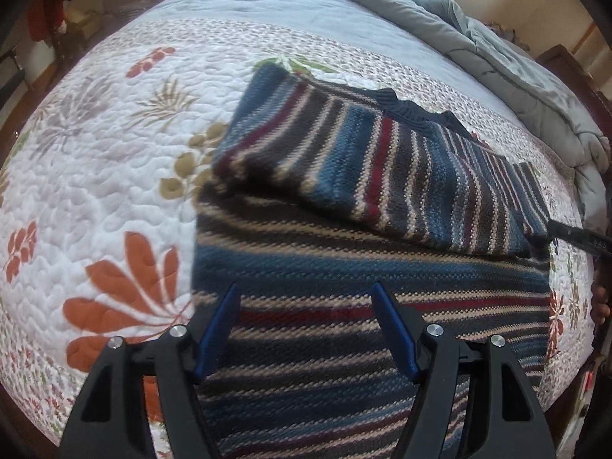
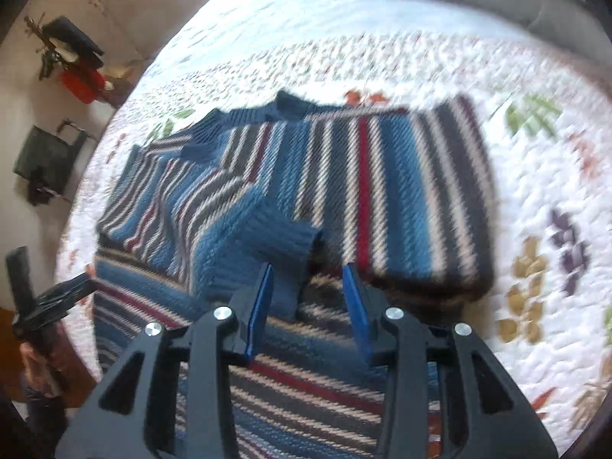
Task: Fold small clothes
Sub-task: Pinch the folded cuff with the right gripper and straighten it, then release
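Blue pads (image 1: 214, 329) of the left gripper (image 1: 306, 329) stand wide apart over the lower body of the sweater (image 1: 344, 176), nothing between them — released, hovering above the knit. Across the wrist views, the right gripper (image 2: 311, 306) has its jaws partly parted; the ribbed cuff (image 2: 264, 244) lies just ahead of its tips, and no cloth is pinched between the pads.

The striped sweater lies on the floral quilt (image 1: 114, 145) of a bed. Its upper part is already doubled down over the lower body, and a sleeve is laid across it, so the fold appears to be midway. Next, judging by the layout, comes tucking the loose cuff flat and folding the exposed lower half up — that calls for pinching the hem at both corners and lifting evenly, lest the thick knit slide or bunch.

No containers are in view; a grey duvet (image 1: 478, 38) is heaped at the bed's far edge.
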A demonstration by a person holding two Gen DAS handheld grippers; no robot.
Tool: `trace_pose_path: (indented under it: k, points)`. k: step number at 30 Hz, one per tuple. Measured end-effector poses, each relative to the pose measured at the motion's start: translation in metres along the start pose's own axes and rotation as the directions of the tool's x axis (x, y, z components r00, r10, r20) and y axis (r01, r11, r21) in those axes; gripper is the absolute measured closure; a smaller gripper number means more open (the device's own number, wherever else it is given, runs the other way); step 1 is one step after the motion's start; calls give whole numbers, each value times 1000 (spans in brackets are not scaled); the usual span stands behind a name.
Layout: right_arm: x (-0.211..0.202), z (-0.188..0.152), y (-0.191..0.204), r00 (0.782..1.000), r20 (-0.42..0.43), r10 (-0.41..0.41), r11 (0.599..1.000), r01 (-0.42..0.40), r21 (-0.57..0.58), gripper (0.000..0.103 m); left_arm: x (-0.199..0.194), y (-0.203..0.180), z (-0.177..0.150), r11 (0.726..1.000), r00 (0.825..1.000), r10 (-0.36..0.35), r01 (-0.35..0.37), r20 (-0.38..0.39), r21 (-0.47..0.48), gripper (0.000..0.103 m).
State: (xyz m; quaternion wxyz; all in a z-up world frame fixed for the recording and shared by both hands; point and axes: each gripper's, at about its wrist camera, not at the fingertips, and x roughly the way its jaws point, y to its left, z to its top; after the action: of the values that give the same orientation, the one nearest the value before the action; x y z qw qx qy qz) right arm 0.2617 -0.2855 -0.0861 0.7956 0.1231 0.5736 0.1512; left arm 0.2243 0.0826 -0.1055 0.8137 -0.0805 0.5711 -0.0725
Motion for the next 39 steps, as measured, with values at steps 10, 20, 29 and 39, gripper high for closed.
trace_pose_path:
  k: [10,20,29,39]
  points:
    - [62,1,-18,966,-110,235,955,-209,209,43,18,-3,-3,1000,1000,12,-12,-29,0,31]
    - [62,4,7,957,-101,271,955,-255,149,89,21,-5,-1,1000,1000,-3,3,-23,-15,31]
    - [-31,59,4,977,165,133,991,-131,-22,94,11,-21,38,1000,995,23,-24,98,3,30]
    - [27,65,-83,991,124,-52,990,34,139,99,74,-43,50,990,991,127,-129,43,52,26]
